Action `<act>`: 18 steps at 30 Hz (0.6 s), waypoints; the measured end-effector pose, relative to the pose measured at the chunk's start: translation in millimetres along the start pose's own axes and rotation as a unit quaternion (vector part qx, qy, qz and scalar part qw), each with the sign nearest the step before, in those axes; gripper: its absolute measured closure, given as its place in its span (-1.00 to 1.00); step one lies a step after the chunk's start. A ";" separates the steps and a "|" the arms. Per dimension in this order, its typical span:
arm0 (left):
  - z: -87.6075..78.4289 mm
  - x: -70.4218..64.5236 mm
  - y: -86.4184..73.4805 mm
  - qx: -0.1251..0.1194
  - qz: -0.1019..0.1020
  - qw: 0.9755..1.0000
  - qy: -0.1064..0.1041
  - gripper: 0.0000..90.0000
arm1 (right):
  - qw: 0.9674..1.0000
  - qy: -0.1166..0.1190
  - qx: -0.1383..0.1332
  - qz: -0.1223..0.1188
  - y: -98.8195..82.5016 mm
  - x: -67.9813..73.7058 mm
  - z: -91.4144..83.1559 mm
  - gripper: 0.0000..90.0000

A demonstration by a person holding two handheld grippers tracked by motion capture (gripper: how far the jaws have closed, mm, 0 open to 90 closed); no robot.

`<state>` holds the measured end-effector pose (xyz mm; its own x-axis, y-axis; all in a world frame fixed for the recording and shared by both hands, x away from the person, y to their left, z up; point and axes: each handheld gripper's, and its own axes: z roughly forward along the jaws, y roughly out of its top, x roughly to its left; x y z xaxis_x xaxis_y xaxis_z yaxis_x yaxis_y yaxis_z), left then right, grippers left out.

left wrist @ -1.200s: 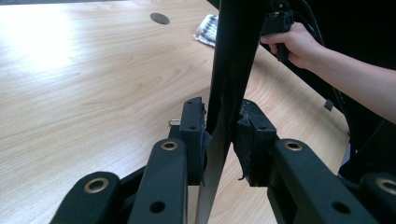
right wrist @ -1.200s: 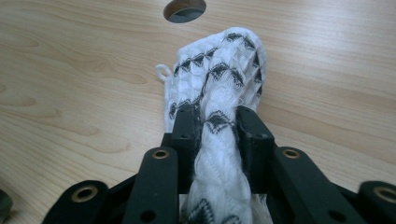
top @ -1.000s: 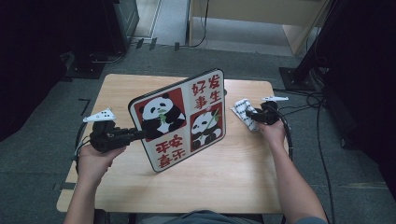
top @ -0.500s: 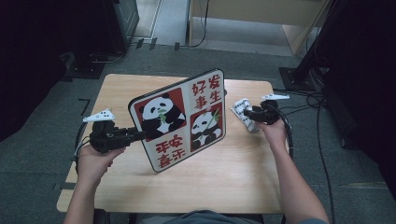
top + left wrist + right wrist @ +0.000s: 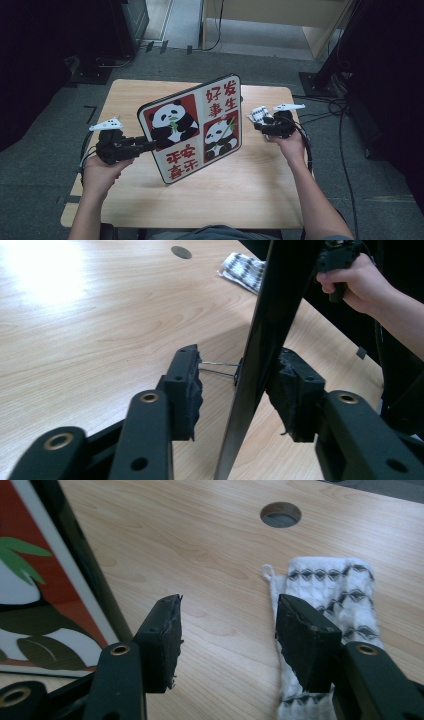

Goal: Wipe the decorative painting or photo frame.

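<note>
Panda sign (image 5: 192, 132) propped upright mid-frame on bench (image 5: 250, 185). Left gripper (image 5: 240, 390) fingers just been opening, apart round its edge, not pinching. Right gripper (image 5: 225, 635) open, empty, over cloth (image 5: 330, 590) at right.

Overall light: the high view is dim; the room around the tabletop (image 5: 260, 185) falls into near-black at left and right.
Source: light falls from above; the floor strip at the top edge is brightest.
Glare: in the left gripper view a white washed-out patch sits on the wood at the upper left.
Shadows: soft, beneath the panda board (image 5: 192, 127) and under the left claw (image 5: 235, 390).
Sharpness: the high view is soft and grainy; both gripper views are sharp on the pads, softer farther off.
Colour: the right gripper view is evenly lit and warm; the patterned cloth (image 5: 325, 595) is crisp.
Distortion: mild stretching at the edges of the gripper views.
</note>
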<state>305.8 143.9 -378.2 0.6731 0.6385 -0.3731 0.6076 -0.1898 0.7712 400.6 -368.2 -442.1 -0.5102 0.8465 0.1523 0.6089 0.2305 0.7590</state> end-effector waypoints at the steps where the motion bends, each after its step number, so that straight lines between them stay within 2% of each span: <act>1: 0.2 0.5 -0.4 0.000 0.000 1.000 0.001 0.22 | 1.000 0.001 -0.004 -0.003 -0.4 2.0 -0.3 0.01; 9: 2.4 4.0 -3.1 0.001 -0.004 1.000 0.009 0.18 | 1.000 0.012 -0.003 -0.020 -2.4 13.9 -2.4 -0.01; 18: 5.1 11.3 -7.7 0.002 -0.008 1.000 0.015 0.10 | 0.999 0.023 0.011 -0.022 -6.6 19.5 -5.3 -0.04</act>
<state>310.9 148.8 -391.0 0.6508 0.6636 -0.3689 0.6193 -0.1828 0.7636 383.5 -355.8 -440.7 -0.5640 0.8122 0.1490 0.5985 0.2776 0.7515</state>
